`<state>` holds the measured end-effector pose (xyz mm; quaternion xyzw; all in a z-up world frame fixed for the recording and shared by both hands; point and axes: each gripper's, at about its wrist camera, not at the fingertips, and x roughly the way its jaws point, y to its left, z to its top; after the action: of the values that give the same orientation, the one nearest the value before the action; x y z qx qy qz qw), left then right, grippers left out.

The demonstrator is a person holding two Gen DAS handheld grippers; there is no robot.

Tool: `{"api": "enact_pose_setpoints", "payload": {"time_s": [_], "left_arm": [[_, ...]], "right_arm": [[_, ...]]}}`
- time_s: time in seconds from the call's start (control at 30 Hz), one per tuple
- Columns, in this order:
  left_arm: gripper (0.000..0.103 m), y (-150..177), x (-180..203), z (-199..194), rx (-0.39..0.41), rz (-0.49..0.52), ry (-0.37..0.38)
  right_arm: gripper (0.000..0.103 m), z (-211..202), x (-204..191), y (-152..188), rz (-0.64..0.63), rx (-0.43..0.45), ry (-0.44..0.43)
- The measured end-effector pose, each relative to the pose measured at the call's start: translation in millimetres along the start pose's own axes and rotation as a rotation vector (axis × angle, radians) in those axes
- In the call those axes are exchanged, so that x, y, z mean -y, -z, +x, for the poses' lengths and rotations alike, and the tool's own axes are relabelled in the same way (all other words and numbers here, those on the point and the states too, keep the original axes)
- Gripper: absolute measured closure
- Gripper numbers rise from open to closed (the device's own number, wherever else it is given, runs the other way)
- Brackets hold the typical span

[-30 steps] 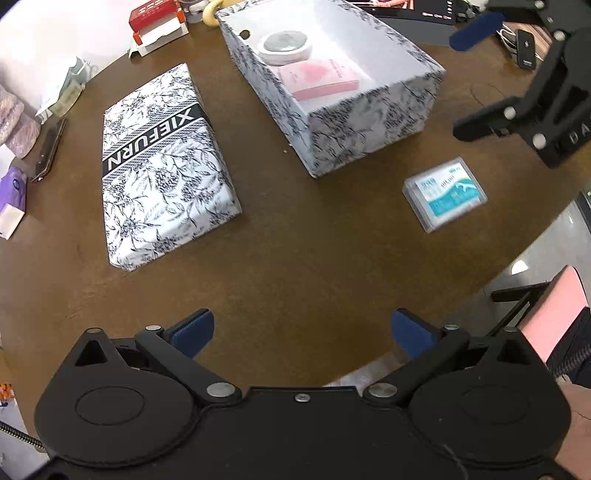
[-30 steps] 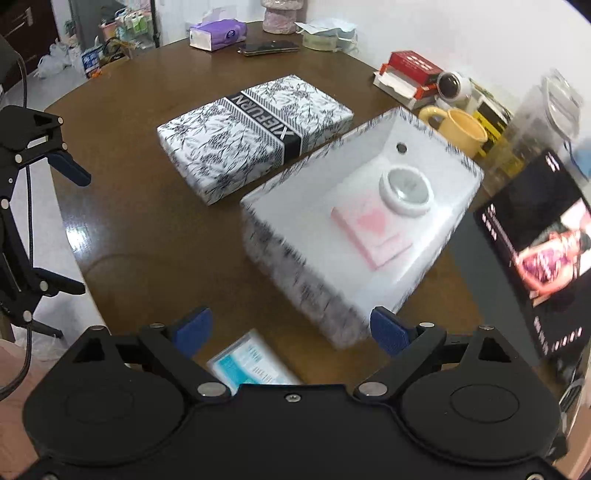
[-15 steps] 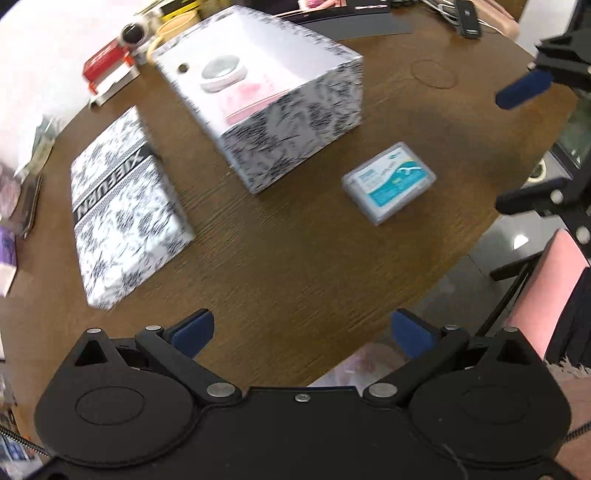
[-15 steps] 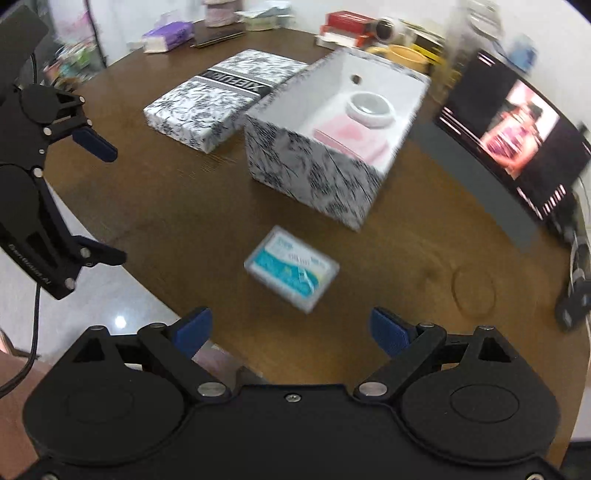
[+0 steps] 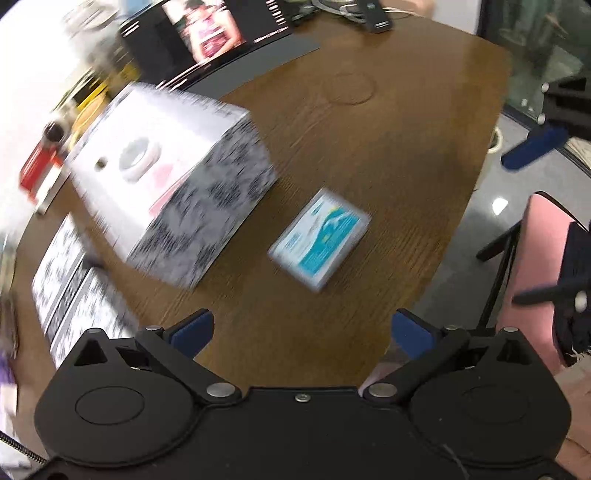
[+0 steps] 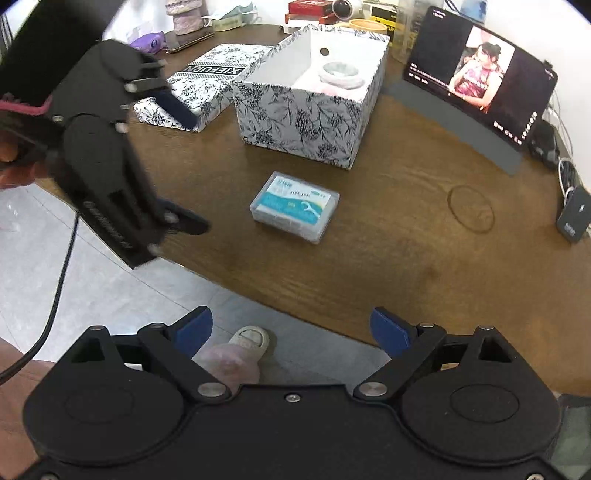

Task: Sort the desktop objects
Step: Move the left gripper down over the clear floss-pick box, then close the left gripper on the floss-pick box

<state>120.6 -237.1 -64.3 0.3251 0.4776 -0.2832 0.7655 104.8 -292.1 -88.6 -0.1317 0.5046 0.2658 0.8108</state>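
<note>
A clear plastic floss-pick box [image 6: 295, 206] with a teal label lies flat on the brown table [image 6: 406, 258], just in front of the open flower-patterned box [image 6: 314, 110]. That open box holds a white round item [image 6: 340, 74] and a pink flat item [image 5: 166, 177]. Its lid [image 6: 207, 81] lies to the left. My right gripper [image 6: 291, 332] is open and empty, back over the table's edge, with the floss box ahead of it. My left gripper [image 5: 301, 328] is open and empty too, the floss box [image 5: 319, 238] just ahead; the view is blurred.
A tablet [image 6: 469, 74] playing video leans at the back right, with a dark device [image 6: 574, 214] and cables by it. A mug [image 6: 365, 24], red box [image 6: 310, 7], phone [image 6: 188, 40] and purple pack [image 6: 147, 40] line the far edge. A pink chair [image 5: 535, 266] stands beside the table.
The right gripper has drawn back from over the open box to beyond the table edge. The left gripper has swung right, and the floss box now sits nearer the middle of both views.
</note>
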Motion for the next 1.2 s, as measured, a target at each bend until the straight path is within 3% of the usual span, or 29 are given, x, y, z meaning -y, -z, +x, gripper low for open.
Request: {"api": "enact_pose_setpoints", "payload": {"time_s": [0.17, 0.57, 0.83, 1.0, 1.2], "left_arm": [[0.000, -16, 13, 22, 0.021, 0.107, -0.022], [0.000, -38, 13, 72, 0.015, 0.203, 0.050], [0.003, -42, 6, 95, -0.025, 0.176, 0.111], [0.011, -42, -1, 107, -0.068, 0.128, 0.146], [0.021, -42, -5, 107, -0.052, 0.096, 0.194]], "right_arm": [[0.009, 4, 3, 6, 0.052, 0.006, -0.002], [0.009, 26, 10, 11, 0.140, -0.006, -0.015], [0.009, 35, 13, 9, 0.168, -0.013, -0.033], [0.009, 40, 13, 8, 0.171, -0.021, -0.046], [0.009, 42, 10, 8, 0.177, -0.025, -0.057]]}}
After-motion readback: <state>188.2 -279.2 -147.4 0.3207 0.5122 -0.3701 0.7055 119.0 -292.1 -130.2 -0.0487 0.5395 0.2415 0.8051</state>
